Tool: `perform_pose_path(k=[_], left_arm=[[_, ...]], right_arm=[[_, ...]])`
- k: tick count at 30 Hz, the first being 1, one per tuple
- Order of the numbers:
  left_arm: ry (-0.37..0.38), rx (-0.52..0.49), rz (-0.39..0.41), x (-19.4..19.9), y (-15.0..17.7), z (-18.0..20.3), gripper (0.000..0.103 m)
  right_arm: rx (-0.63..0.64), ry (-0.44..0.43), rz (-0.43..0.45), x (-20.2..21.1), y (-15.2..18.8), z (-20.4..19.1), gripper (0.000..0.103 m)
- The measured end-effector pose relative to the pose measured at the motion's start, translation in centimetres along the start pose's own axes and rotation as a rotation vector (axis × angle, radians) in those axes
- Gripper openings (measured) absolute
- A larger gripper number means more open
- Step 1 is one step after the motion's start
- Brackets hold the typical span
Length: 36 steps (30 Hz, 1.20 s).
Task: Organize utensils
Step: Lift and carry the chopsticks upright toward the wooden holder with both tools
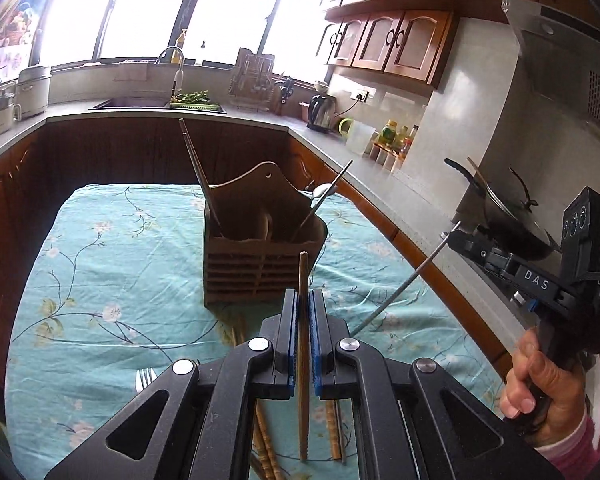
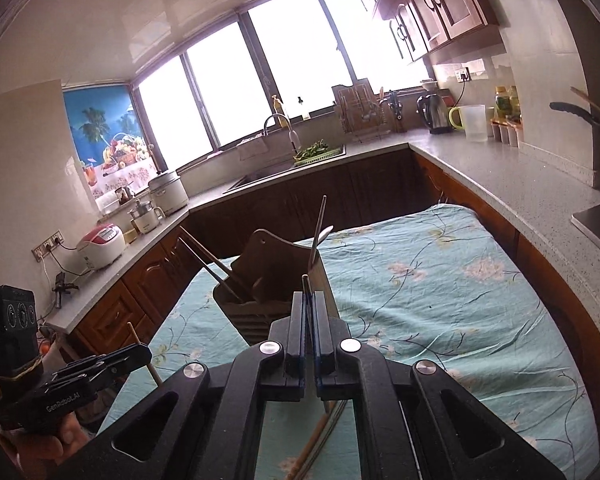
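A brown utensil holder (image 1: 260,248) stands on the floral tablecloth (image 1: 100,272); it also shows in the right wrist view (image 2: 268,280). It holds dark chopsticks (image 1: 198,172) on the left and a metal chopstick and spoon (image 1: 324,192) on the right. My left gripper (image 1: 303,300) is shut on a wooden chopstick (image 1: 303,360), held upright just before the holder. My right gripper (image 2: 309,300) is shut on a metal chopstick (image 2: 306,284); from the left wrist view that chopstick (image 1: 404,280) slants at the right. Wooden chopsticks (image 1: 266,448) and a fork (image 1: 145,378) lie below my left gripper.
Grey counters (image 2: 500,168) with wooden cabinets surround the table. A sink (image 1: 140,102), kettle (image 2: 434,114), rice cookers (image 2: 100,248) and a wok (image 1: 508,216) sit on them. The table's right edge runs close to the counter.
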State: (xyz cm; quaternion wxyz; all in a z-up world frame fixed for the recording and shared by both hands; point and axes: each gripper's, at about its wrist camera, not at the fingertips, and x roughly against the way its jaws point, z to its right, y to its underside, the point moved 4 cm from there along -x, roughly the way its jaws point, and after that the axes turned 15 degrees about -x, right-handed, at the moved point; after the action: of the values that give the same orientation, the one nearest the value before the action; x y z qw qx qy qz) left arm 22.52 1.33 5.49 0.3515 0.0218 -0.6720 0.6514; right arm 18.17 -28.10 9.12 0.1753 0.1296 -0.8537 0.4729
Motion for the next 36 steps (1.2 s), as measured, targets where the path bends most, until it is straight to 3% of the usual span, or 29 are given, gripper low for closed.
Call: perform_pose_path(k=[16,22,24,26,36], left_arm=[[-0.030,0.044,0.071,0.3,-0.4,-2.5,0.003],[-0.030,0.053,0.078,0.2,-0.3,-2.9,0.003],[-0.027,0.054,0.079,0.1,-0.3,-3.0,0.003],[-0.025,0.055,0.079,0.0,-0.3,-3.1,0.003],[-0.007,0.068,0.080,-0.2,-0.2,-3.8,0.003]], right_arm=[[0.010,0.004,0.012,-0.4,-0.2,-0.1,0.000],[-0.030,0.034,-0.043,-1.8,0.8,1.9,0.001],[-0.050,0.073,-0.069,-2.9,1.5,3.2,0.004],[-0.075,0.117,-0.091,-4.2,2.3,4.9,0.017],[-0.161,0.356,-0.224,-13.4,4.6,13.9,0.021]])
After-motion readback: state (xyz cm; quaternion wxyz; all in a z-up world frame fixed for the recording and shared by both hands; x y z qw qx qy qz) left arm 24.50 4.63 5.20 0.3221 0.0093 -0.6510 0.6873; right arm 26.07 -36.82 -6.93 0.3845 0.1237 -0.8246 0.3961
